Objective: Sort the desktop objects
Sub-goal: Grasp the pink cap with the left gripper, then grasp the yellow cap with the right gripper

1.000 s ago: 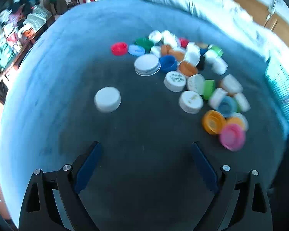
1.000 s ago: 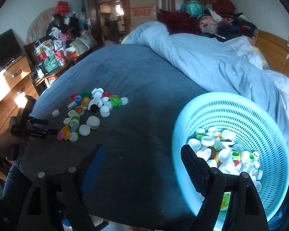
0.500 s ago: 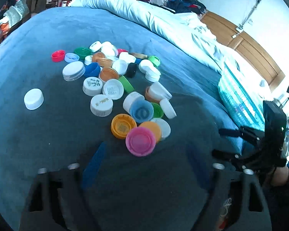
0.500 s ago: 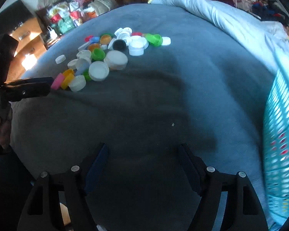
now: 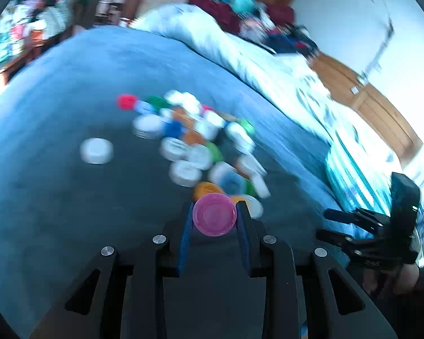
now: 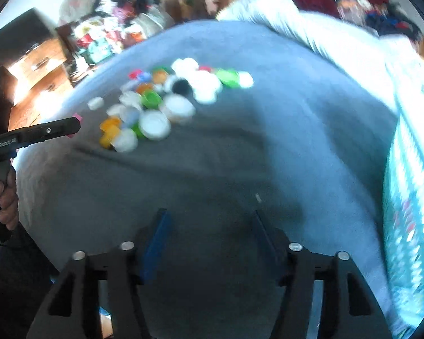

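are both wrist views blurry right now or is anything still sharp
Left wrist view: the pile of caps and the room behind smear with motion blur, while the left gripper and the pink cap it clamps stay sharp. Right wrist view: caps and basket are smeared too; only the right gripper, empty, reads fairly crisp. Both bend at the fisheye edges.

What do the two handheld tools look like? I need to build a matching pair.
Both are matte black plastic. The left tool has two angular fingers lined with ribbed blue pads, silver round bolts at the joints and triangular cut-outs in the frame. The right tool matches. Seen from the right wrist, the left tool's side bears small white lettering, too blurred to read.
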Demonstrator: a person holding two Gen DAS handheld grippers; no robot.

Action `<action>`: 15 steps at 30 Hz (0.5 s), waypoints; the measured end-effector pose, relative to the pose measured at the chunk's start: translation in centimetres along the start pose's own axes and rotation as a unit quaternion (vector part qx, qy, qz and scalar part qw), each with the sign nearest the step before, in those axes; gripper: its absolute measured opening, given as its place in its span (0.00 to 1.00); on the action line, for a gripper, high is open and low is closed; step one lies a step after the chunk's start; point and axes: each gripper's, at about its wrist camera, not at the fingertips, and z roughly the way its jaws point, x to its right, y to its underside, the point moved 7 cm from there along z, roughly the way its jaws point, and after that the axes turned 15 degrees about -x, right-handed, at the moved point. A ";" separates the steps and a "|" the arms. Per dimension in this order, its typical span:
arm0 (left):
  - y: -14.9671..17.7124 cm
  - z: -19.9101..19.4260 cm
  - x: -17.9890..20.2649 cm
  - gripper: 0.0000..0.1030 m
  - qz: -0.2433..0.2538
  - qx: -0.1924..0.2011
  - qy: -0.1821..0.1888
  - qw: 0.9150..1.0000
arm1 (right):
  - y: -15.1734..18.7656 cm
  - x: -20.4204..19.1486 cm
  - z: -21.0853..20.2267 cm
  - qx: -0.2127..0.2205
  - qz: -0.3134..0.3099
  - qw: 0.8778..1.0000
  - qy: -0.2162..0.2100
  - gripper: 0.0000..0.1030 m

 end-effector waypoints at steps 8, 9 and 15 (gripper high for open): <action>1.4 0.3 -2.8 0.25 -0.054 0.014 -0.034 0.998 | -6.0 -8.6 1.5 0.014 -0.124 0.992 -0.005 0.63; 1.6 0.4 -2.8 0.25 -0.054 0.014 -0.033 0.998 | -6.5 -9.4 1.9 0.012 -0.136 0.991 -0.002 0.63; 1.9 0.2 -2.7 0.25 -0.047 0.022 -0.022 0.998 | -8.0 -11.3 5.1 -0.028 -0.168 0.984 0.043 0.56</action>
